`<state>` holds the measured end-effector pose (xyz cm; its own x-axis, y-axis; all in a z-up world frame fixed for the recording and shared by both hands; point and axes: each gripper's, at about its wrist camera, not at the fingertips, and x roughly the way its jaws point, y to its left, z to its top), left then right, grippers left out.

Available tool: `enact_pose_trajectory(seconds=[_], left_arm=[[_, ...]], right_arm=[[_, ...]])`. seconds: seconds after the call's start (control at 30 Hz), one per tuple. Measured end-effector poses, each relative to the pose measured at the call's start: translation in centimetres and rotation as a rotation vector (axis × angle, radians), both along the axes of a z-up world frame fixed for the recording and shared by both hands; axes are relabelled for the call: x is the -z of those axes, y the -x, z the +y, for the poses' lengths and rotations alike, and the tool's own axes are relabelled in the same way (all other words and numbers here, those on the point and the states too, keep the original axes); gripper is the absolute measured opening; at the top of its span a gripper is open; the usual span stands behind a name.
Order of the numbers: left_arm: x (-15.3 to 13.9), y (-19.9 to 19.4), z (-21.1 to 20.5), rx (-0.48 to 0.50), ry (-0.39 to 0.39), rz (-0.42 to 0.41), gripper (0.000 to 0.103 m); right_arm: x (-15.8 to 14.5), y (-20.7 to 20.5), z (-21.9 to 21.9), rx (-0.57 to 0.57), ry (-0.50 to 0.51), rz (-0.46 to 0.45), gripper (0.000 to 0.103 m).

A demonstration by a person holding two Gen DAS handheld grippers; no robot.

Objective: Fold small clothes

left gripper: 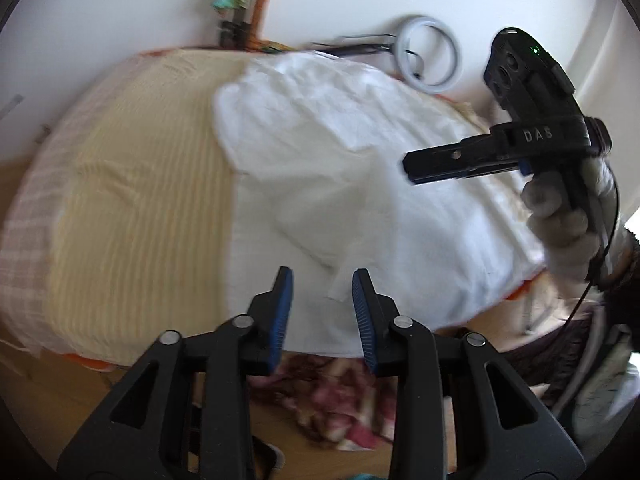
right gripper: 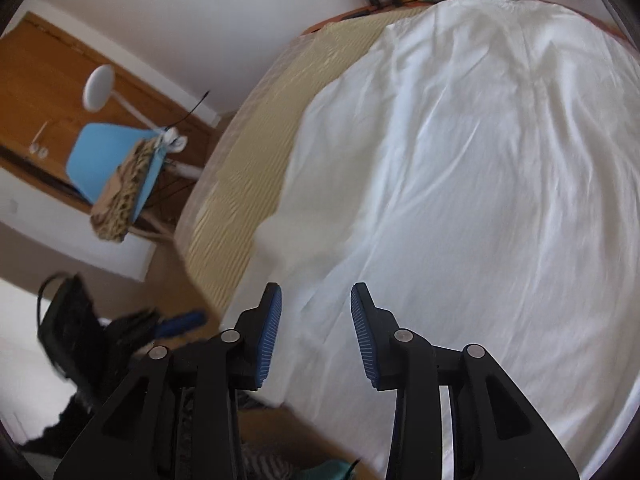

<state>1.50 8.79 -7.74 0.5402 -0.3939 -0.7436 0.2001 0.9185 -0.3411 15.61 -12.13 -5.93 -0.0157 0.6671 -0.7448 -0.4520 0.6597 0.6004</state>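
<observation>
A white cloth (left gripper: 360, 152) lies spread and creased over the right part of a bed with a yellow striped cover (left gripper: 140, 184). On it, a smaller white flap (left gripper: 308, 224) lies just ahead of my left gripper (left gripper: 322, 276), which is open above the cloth's near edge with nothing between its blue pads. My right gripper (left gripper: 424, 166), held by a gloved hand (left gripper: 560, 224), hovers over the cloth's right side. In the right wrist view the right gripper (right gripper: 316, 292) is open over the white cloth (right gripper: 460, 180), its pads bare. The left gripper (right gripper: 176, 326) shows blurred at lower left.
A white ring light (left gripper: 430, 54) leans on the wall behind the bed. A pink patterned blanket (left gripper: 332, 400) lies on the wooden floor at the bed's foot. A blue chair (right gripper: 104, 160) draped with a leopard-print cloth and a black bag (right gripper: 68, 320) stand left of the bed.
</observation>
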Motion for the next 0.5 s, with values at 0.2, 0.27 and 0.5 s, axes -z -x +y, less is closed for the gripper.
enact_pose_trajectory(seconds=[0.2, 0.27, 0.5], left_arm=[[-1.1, 0.8, -1.1, 0.013, 0.004, -0.041, 0.031], [-0.8, 0.4, 0.5, -0.049, 0.061, -0.011, 0.031], [1.6, -2.1, 1.7, -0.123, 0.036, 0.085, 0.031]], right_arm=[[0.9, 1.3, 2.4, -0.047, 0.108, 0.022, 0.054], [1.7, 1.3, 2.9, -0.072, 0.112, 0.022, 0.049], [4.0, 0.3, -1.9, 0.006, 0.172, 0.042, 0.015]])
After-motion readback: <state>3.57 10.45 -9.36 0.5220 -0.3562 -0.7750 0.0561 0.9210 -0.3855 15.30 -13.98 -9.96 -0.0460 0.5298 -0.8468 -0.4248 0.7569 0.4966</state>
